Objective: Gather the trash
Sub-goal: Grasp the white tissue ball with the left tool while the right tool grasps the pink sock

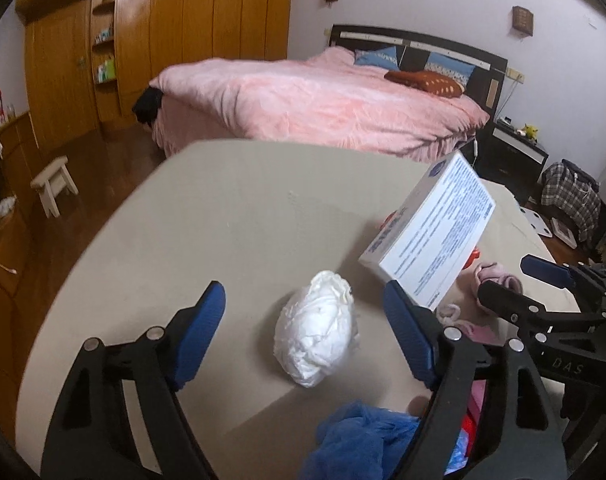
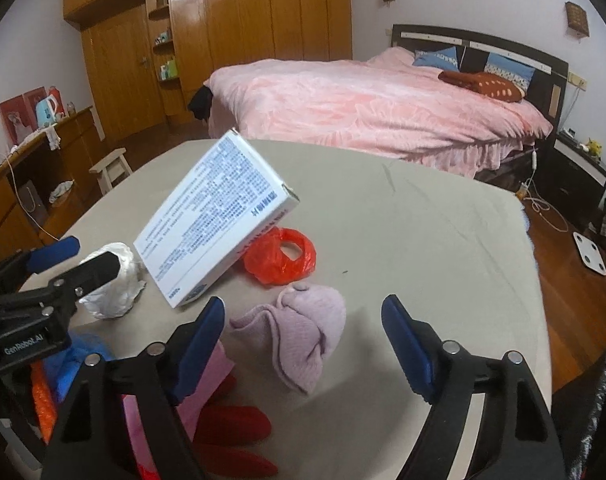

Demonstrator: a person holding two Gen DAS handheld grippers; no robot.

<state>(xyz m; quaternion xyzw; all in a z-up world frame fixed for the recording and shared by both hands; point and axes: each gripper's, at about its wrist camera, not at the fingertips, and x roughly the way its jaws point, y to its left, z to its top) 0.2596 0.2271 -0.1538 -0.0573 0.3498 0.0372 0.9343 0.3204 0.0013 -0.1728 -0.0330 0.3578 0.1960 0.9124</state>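
On the beige table (image 1: 223, 220), white wad (image 1: 317, 328) between the parted left hand-held gripper (image 1: 305, 332).

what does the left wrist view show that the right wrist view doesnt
Only the left wrist view: the left hand-held gripper, open, straddling the white crumpled wad, seen whole.
Only the right wrist view: the red plastic bag seen whole, and the lilac cloth between the open right hand-held gripper fingers.
Both: the tilted white box, the beige table and the pink bed.
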